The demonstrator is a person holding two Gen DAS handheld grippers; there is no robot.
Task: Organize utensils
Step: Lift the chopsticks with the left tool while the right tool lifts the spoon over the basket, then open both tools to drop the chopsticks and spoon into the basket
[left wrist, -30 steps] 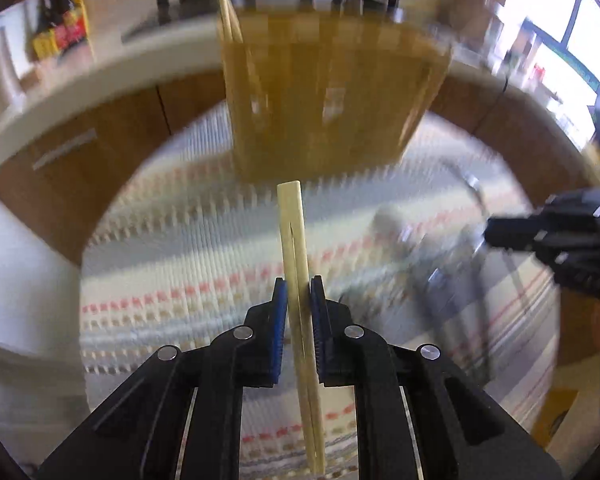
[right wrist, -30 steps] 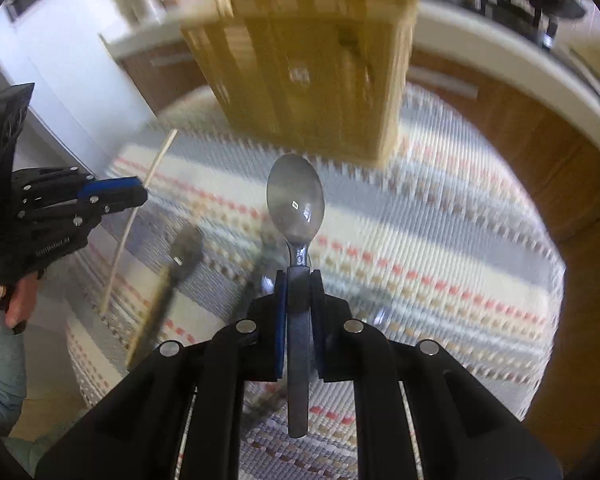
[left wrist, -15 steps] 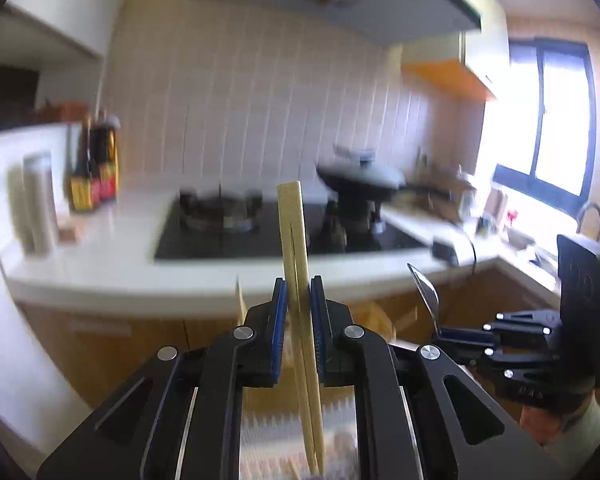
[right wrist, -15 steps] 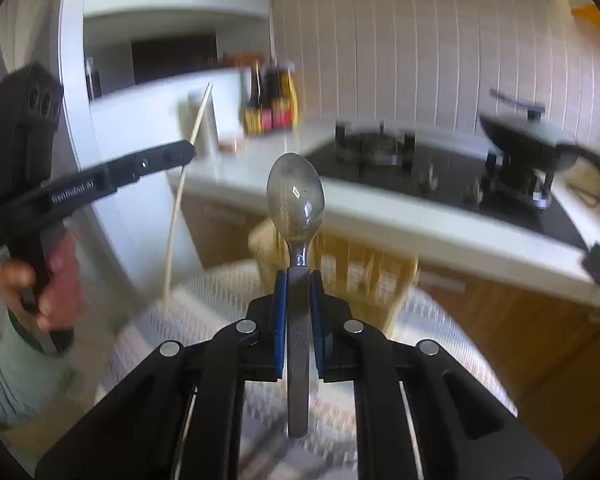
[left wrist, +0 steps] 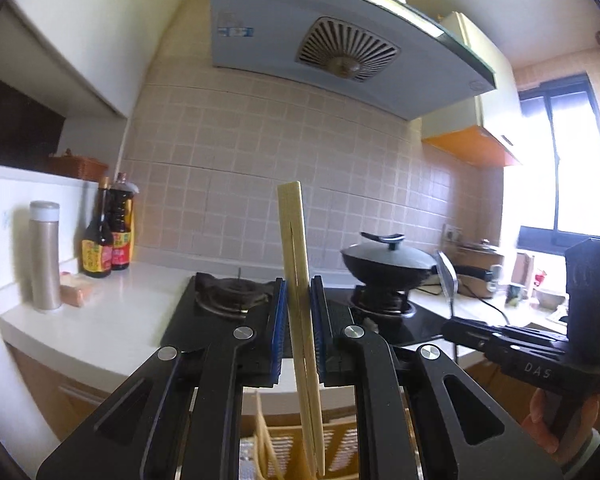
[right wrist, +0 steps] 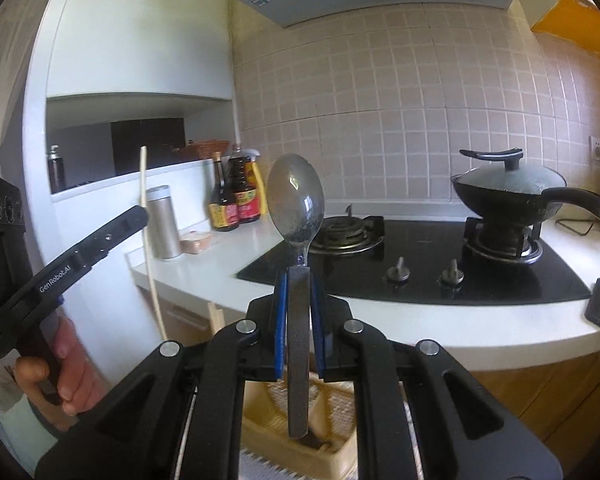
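Left fingers (left wrist: 278,328) pinch upright chopsticks (left wrist: 296,264) midway; right fingers (right wrist: 280,320) clamp an upright spoon (right wrist: 296,204) by its handle.

Pale wooden chopsticks (left wrist: 300,320): pair pressed together, upright, clamped between blue fingers (left wrist: 279,328), square tops up, tips down over wooden utensil holder (left wrist: 340,452). Metal spoon (right wrist: 297,264): upright, bowl up, flat handle pinched between fingers (right wrist: 281,324), handle end hanging above holder compartment.

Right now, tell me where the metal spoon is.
The metal spoon stands upright in the right tongs, bowl up, above the wooden holder, with the stove behind.
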